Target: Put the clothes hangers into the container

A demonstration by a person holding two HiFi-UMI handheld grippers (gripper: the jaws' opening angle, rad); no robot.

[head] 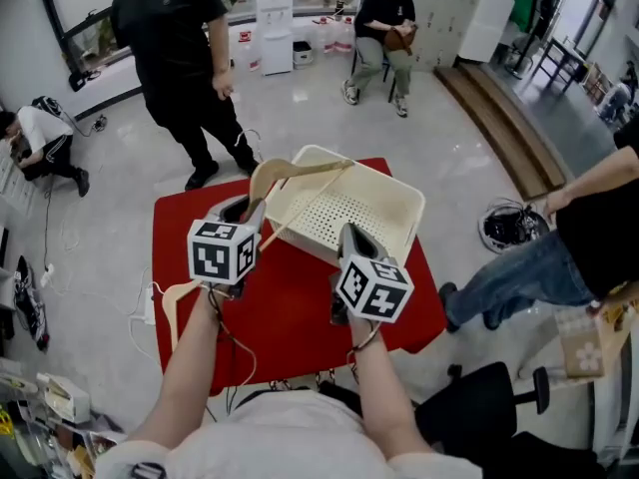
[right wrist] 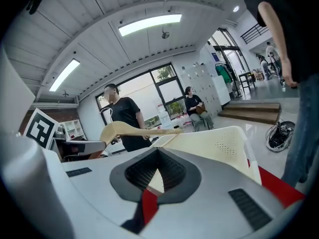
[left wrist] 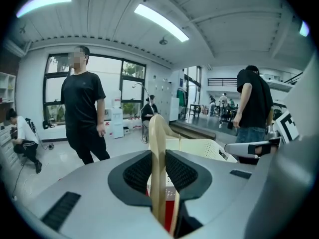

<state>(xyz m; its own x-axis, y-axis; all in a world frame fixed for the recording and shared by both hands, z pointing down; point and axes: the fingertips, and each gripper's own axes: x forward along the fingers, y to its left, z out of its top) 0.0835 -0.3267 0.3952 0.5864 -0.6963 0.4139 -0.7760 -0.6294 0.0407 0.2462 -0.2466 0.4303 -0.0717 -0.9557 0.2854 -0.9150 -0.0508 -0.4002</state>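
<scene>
Gripping a wooden hanger (left wrist: 157, 133), pads (left wrist: 137, 173) parted only by its thickness, the left claw (head: 248, 211) holds it above the left rim of the cream container (head: 404, 200) on the red surface (head: 300, 307); the right claw (right wrist: 158, 156) is closed, empty.

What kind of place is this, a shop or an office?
Probably an office-like lab hall: it has a water dispenser, lockers, an office chair and loose cables.

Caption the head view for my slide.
Left tongs hold a wooden hanger at the rim of the cream basket on a red table; right tongs empty.
</scene>
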